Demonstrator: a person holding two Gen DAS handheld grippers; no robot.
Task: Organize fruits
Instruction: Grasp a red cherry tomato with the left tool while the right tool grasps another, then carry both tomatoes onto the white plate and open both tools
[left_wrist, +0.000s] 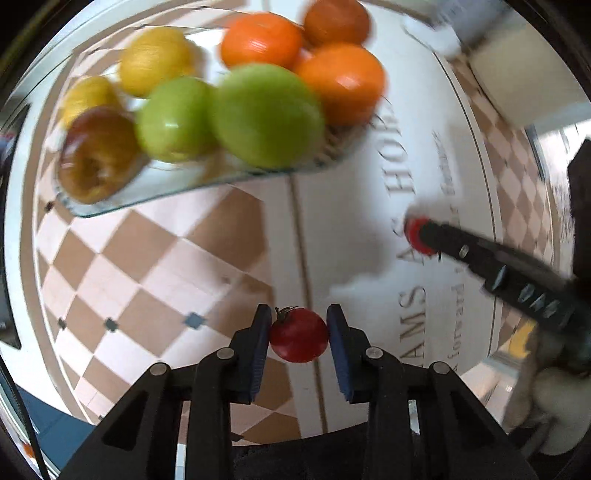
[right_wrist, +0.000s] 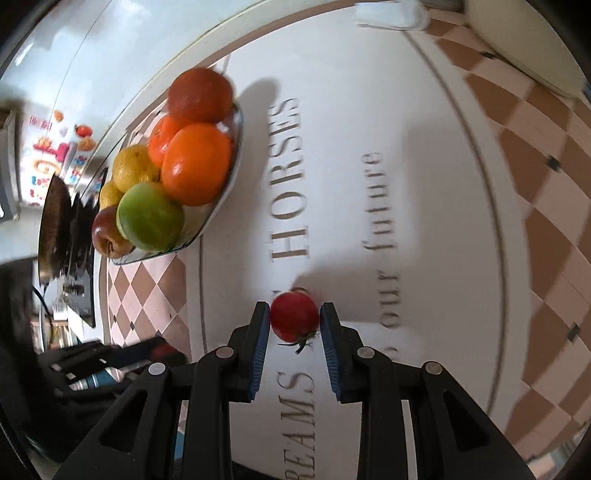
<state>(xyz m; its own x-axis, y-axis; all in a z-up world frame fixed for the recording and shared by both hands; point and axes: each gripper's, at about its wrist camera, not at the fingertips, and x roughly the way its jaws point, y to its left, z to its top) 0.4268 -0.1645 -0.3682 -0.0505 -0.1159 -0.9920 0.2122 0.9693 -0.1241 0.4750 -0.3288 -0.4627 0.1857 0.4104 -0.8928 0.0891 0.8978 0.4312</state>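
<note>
The left gripper (left_wrist: 297, 334) points straight down at a checkered tablecloth (left_wrist: 147, 258), its two blue-padded fingers (left_wrist: 258, 343) closed in on a small red tomato (left_wrist: 298, 335), one pad pressing each side. The right gripper (right_wrist: 293, 326) pinches a second small red tomato (right_wrist: 294, 315) the same way, over the white printed middle of the cloth, with the tomato's green stem turned back toward the camera. A glass bowl (left_wrist: 207, 184) piled with oranges (left_wrist: 341, 83), green apples (left_wrist: 267, 114), lemons (left_wrist: 155, 61) and a red apple (left_wrist: 98, 155) sits on the cloth well apart from both tomatoes.
</note>
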